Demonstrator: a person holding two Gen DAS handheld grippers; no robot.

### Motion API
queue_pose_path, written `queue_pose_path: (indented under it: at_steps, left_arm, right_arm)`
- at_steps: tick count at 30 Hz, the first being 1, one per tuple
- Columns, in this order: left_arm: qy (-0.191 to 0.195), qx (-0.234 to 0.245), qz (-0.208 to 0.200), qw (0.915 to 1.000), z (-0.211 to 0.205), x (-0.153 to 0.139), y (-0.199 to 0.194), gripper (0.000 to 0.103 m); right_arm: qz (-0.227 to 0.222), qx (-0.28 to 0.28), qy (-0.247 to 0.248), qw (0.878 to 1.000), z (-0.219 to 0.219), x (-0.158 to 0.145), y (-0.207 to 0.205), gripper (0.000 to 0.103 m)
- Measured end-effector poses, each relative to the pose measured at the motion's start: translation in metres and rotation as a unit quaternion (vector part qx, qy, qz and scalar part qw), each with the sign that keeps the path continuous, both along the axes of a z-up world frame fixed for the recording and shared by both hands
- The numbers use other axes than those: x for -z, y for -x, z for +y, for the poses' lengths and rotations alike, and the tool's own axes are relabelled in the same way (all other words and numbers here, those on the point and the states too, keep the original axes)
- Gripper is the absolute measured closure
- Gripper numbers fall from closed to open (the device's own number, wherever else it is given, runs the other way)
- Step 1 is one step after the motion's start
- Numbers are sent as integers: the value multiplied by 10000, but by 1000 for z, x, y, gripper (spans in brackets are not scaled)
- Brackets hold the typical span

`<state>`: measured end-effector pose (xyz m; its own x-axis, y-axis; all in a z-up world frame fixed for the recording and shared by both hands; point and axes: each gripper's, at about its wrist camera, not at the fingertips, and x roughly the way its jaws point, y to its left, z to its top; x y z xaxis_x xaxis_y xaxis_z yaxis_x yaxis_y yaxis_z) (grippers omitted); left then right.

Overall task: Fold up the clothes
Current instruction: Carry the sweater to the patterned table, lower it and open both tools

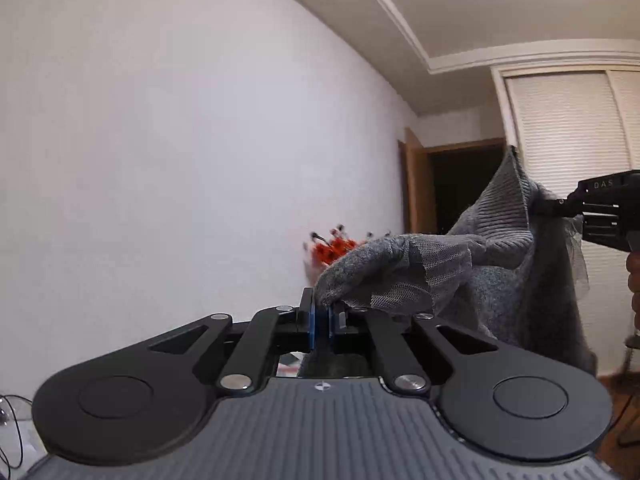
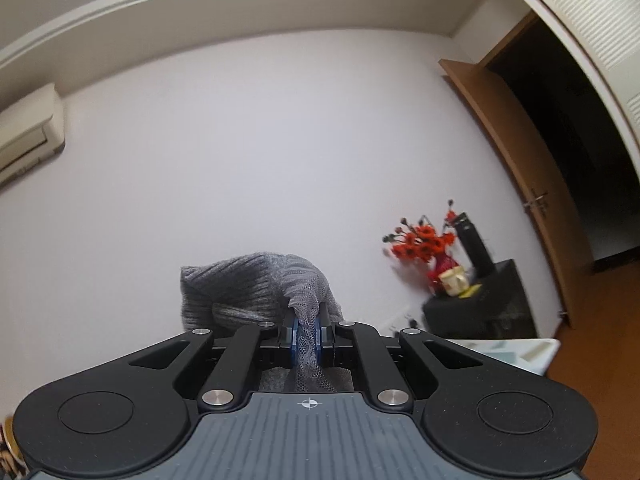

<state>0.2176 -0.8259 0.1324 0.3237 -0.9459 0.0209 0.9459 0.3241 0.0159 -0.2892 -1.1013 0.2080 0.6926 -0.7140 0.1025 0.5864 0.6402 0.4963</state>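
Observation:
A grey ribbed knit garment (image 1: 492, 240) with a mesh lining hangs in the air, stretched between both grippers. My left gripper (image 1: 322, 322) is shut on one edge of it, the cloth pinched between its blue pads. At the right edge of the left wrist view my right gripper (image 1: 560, 204) holds the other part higher up, in a person's hand (image 1: 634, 276). In the right wrist view the right gripper (image 2: 307, 334) is shut on the grey garment (image 2: 240, 292), with mesh and knit bunched between its blue pads. The lower part of the garment is hidden below both grippers.
A white wall fills most of both views. Red flowers in a vase (image 2: 424, 246), a mug and a dark bottle (image 2: 474, 248) stand on a black cabinet (image 2: 484, 308). An open wooden door (image 2: 516, 168) is at the right, an air conditioner (image 2: 28, 128) at the left.

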Motion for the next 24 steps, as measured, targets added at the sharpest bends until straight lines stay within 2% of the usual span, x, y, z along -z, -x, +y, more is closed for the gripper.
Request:
queue_pose_path:
  at_steps: [3,6,9,13,16,17,18,20,23,24]
  left_arm:
    - [79,-104,-116,9998,-22,-9,-27,97]
    - [41,-331,-22,9994,-38,-5,-43,97]
    - [15,-680,87,9976,-61,4,-61,97]
    - [-114,-1357,111,9906,-113,19,-86,97]
    - [-263,-2010,362,9786,-167,33,-119,97]
    - [-317,-2184,655,9731,-184,37,-132,97]
    - [-408,-2358,947,9663,-203,41,-146,97]
    - [-677,-2707,1250,9521,-241,54,-172,96]
    - [-1216,-3180,1314,9310,-298,85,-215,96]
    - [-1336,-3280,1446,9239,-311,96,-232,96]
  right_arm:
    - [13,-142,108,9998,-42,-6,-29,96]
    - [119,-304,78,9994,-93,-5,-64,96]
    - [251,-556,-34,9981,-146,4,-103,96]
    - [507,-1130,-89,9923,-238,25,-175,96]
    - [633,-1665,-173,9838,-319,44,-236,96]
    - [670,-1860,-190,9801,-349,51,-259,96]
    - [713,-2007,-239,9768,-376,59,-281,96]
    - [895,-2290,-468,9682,-428,77,-329,96]
    - [1416,-2609,-717,9522,-491,112,-403,96]
    - [1628,-2668,-764,9468,-510,127,-428,96]
